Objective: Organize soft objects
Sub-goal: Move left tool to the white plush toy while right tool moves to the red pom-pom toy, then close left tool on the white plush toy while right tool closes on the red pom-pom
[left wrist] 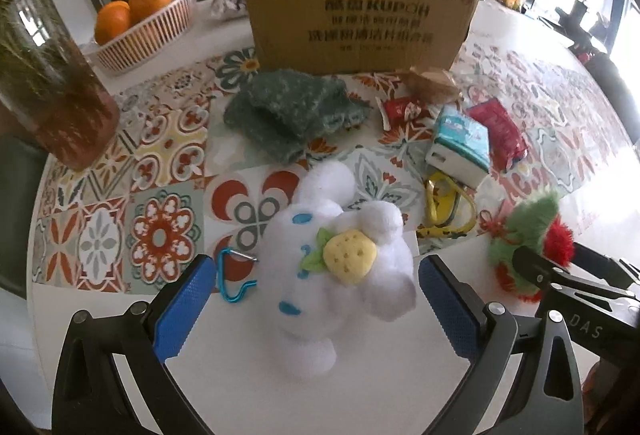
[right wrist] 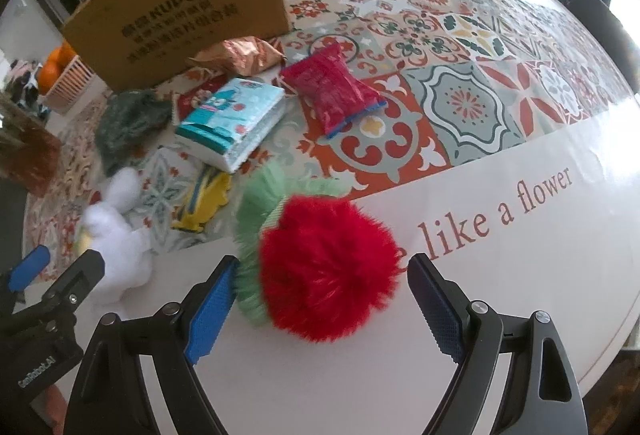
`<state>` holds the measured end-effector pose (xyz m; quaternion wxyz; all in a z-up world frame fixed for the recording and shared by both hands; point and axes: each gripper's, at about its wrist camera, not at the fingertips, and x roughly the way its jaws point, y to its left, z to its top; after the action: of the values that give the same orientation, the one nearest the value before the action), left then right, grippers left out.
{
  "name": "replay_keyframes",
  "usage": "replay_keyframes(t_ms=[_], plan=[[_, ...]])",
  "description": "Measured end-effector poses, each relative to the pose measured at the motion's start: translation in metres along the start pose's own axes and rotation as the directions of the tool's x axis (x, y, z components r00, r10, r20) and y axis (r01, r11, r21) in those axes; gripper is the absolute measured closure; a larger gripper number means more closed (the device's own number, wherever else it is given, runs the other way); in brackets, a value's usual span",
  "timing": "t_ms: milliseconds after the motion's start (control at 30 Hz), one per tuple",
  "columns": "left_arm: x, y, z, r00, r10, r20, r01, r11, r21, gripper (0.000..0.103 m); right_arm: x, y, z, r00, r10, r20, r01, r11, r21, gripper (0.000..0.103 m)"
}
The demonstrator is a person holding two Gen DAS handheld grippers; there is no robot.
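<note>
**White plush and red pom-pom each framed by spread jaws, box waiting behind**

White fleece first: the white plush toy [left wrist: 340, 267], a yellow strawberry stitched on it, lies on the table [left wrist: 132, 315] well in front of the cardboard box [left wrist: 360, 15]. The left gripper [left wrist: 312, 299] straddles it, jaws spread, pads not touching. Probably lined up for a grasp.

The red and green pom-pom [right wrist: 320, 263] sits farther from the box, to its right. The right gripper [right wrist: 320, 299] brackets it, jaws wide apart; the left blue pad seems to brush the green fringe.

The green knit cloth [left wrist: 292, 111] lies just before the box, tissue packs [left wrist: 460, 139] beside it. The open box looks like the likely destination.

Hidden: the box's interior, the plush's underside, both pad faces. The pom-pom is motion-blurred.
</note>
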<state>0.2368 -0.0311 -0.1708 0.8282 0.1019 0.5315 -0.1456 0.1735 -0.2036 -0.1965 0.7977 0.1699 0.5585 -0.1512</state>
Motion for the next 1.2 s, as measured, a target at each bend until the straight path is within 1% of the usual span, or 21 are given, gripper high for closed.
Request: replay_keyframes(t_ms=[100,200,367,433,467,500,600,667,733,767,867,967,1067,1200], plan=[[0.013,0.0,0.002,1.0,0.005,-0.025,-0.005,1.0,-0.009,0.0,0.007,-0.001,0.002,1.0,-0.014,-0.018,0.014,1.0,-0.01,0.017],[0.022,0.0,0.004,0.999,-0.011,-0.047,0.01,1.0,-0.028,0.0,0.013,0.0,0.004,0.999,-0.01,-0.034,0.01,1.0,-0.015,0.017],[0.031,0.0,0.007,0.998,-0.017,-0.052,0.015,0.999,-0.041,0.0,0.022,-0.001,0.008,0.999,0.001,-0.048,-0.002,1.0,-0.028,0.018],[0.038,-0.002,0.007,0.997,-0.024,-0.075,0.021,0.999,-0.042,0.006,0.026,-0.001,0.011,0.999,0.002,-0.052,-0.004,1.0,-0.03,0.018],[0.042,-0.003,0.007,0.996,-0.029,-0.089,0.026,0.999,-0.044,0.011,0.027,-0.002,0.011,0.999,0.003,-0.052,-0.005,0.999,-0.032,0.019],[0.046,-0.003,0.006,0.995,-0.02,-0.097,0.015,0.999,-0.049,0.012,0.028,-0.002,0.012,0.998,0.0,-0.057,-0.002,1.0,-0.031,0.02],[0.047,-0.002,0.005,0.996,-0.014,-0.083,0.009,0.998,-0.062,0.013,0.029,-0.002,0.013,0.998,0.003,-0.055,-0.006,0.999,-0.046,0.028],[0.046,-0.003,0.003,0.997,-0.011,-0.077,0.007,0.998,-0.059,0.015,0.03,-0.002,0.012,0.998,0.019,-0.061,-0.022,0.998,-0.052,0.036],[0.044,-0.004,0.001,0.997,-0.015,-0.073,0.011,0.998,-0.061,0.016,0.031,-0.003,0.01,0.997,0.033,-0.066,-0.037,0.998,-0.055,0.04],[0.043,-0.004,0.0,0.997,-0.023,-0.072,0.018,0.998,-0.065,0.016,0.03,-0.003,0.009,0.998,0.035,-0.062,-0.039,0.997,-0.062,0.046],[0.039,-0.007,-0.002,0.997,-0.032,-0.074,0.026,0.997,-0.072,0.017,0.028,-0.004,0.007,0.997,0.05,-0.053,-0.054,0.995,-0.081,0.051],[0.033,-0.01,-0.009,0.996,-0.042,-0.08,0.035,0.996,-0.077,0.018,0.026,-0.005,0.005,0.997,0.064,-0.051,-0.068,0.993,-0.098,0.054],[0.025,-0.012,-0.014,0.995,-0.061,-0.08,0.053,0.994,-0.099,0.018,0.02,-0.007,0.005,0.995,0.086,-0.042,-0.089,0.991,-0.1,0.055],[0.009,-0.013,-0.018,0.997,-0.06,-0.05,0.054,0.992,-0.111,0.018,0.006,-0.006,0.006,0.993,0.118,-0.014,-0.119,0.984,-0.132,0.055]])
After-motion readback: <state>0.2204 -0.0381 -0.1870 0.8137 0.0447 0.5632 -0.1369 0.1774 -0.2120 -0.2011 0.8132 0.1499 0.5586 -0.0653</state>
